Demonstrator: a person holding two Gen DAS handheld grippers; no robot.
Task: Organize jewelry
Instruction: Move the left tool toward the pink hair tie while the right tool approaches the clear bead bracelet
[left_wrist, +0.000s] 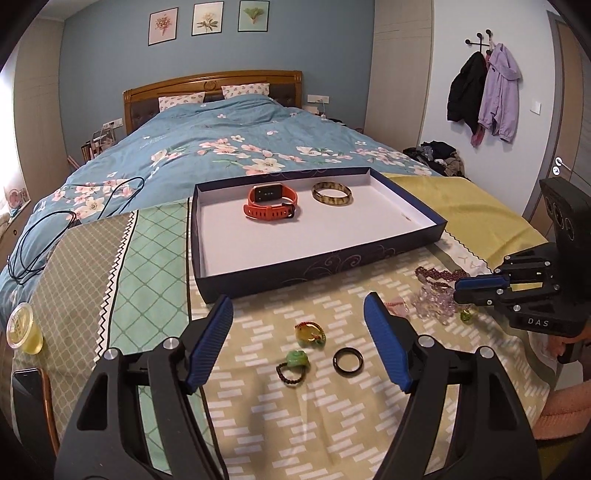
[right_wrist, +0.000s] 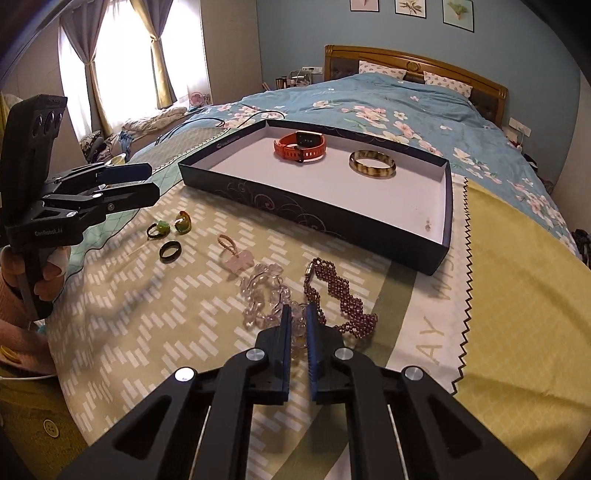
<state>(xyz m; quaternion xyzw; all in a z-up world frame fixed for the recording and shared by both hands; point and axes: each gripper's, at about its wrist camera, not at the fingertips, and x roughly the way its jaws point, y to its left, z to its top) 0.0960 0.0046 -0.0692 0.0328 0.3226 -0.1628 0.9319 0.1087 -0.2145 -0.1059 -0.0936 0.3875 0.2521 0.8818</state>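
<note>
- My right gripper (right_wrist: 298, 325), jaws drawn almost together, pinches the near end of the clear crystal bracelet (right_wrist: 264, 295) on the patterned cloth (right_wrist: 155, 332) spread over the bed; beads show in the narrow gap between the blue pads, so I judge it gripped.
- The maroon bead strand (right_wrist: 338, 295) lies just to the right of that gripper, touching the crystal one and running away from me toward the box.
- The dark box (right_wrist: 317, 218), white inside, sits beyond the bracelet and a little to the right, its near wall between my gripper and the open floor. An orange watch (right_wrist: 300, 146) and a tortoiseshell bangle (right_wrist: 372, 164) already rest at its far side.
- The bracelet's loose length trails away to the far left of the pads, so I judge the lift has to clear that near wall with the tail hanging.
- My left gripper (left_wrist: 299, 336) hovers with its jaws wide, holding nothing, over three small pieces: a yellow charm (left_wrist: 310, 332), a green charm (left_wrist: 295, 360) and a black ring (left_wrist: 348, 362), the ring nearest its right finger.
- A pink charm (right_wrist: 238, 258) lies between the two groups, nearer the right gripper.
</note>
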